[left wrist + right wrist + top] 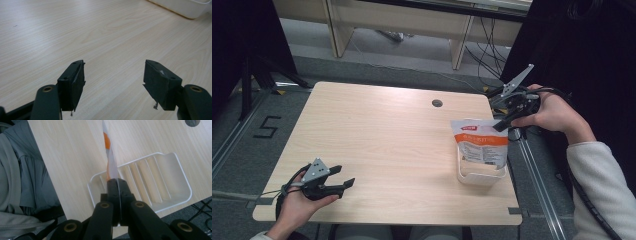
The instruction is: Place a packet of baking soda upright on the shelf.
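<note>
Two black two-jaw grippers, left gripper (339,183) and right gripper (503,121), each topped by a grey three-cornered plate (316,170), with brass-ringed pivot screws (104,205), trailing black cables, and a pale sleeve (599,182) on the right arm.

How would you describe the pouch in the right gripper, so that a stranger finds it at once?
Look at the light wooden table and go to its right edge, where a white ribbed tray sits. Standing in it is the pouch, pinched at its top corner by the right gripper. It is flat, white and orange with a red label, the only printed item there.
</note>
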Action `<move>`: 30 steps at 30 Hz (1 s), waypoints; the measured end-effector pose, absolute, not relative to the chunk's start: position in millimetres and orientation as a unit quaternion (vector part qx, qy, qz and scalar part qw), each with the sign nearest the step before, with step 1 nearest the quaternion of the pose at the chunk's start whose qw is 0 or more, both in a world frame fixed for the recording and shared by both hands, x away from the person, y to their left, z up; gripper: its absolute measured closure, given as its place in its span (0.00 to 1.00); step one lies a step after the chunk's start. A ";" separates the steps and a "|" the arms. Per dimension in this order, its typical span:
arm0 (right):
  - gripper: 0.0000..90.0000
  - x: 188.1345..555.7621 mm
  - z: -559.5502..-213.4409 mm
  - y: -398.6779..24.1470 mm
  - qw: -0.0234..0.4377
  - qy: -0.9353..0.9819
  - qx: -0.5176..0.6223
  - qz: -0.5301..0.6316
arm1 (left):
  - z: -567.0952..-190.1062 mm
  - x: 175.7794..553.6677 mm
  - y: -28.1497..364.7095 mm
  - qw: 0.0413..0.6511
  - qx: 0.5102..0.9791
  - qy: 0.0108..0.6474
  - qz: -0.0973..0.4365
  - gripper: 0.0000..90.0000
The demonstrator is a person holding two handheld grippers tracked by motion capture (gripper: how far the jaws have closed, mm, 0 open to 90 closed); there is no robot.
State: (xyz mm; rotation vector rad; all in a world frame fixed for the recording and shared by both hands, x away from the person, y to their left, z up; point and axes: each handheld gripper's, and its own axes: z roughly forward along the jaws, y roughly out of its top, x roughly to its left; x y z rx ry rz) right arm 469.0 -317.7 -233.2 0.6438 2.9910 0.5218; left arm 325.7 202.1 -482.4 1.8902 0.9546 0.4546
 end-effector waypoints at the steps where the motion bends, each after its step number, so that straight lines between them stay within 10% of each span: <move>1: 1.00 469.0 -233.2 -317.7 0.019 0.964 0.207 0.168 | -482.7 325.5 201.7 0.470 0.768 0.394 0.184 0.36; 30: 1.00 476.5 -237.6 -307.6 0.045 0.983 0.124 0.129 | -482.4 326.0 202.6 0.470 0.768 0.392 0.187 0.36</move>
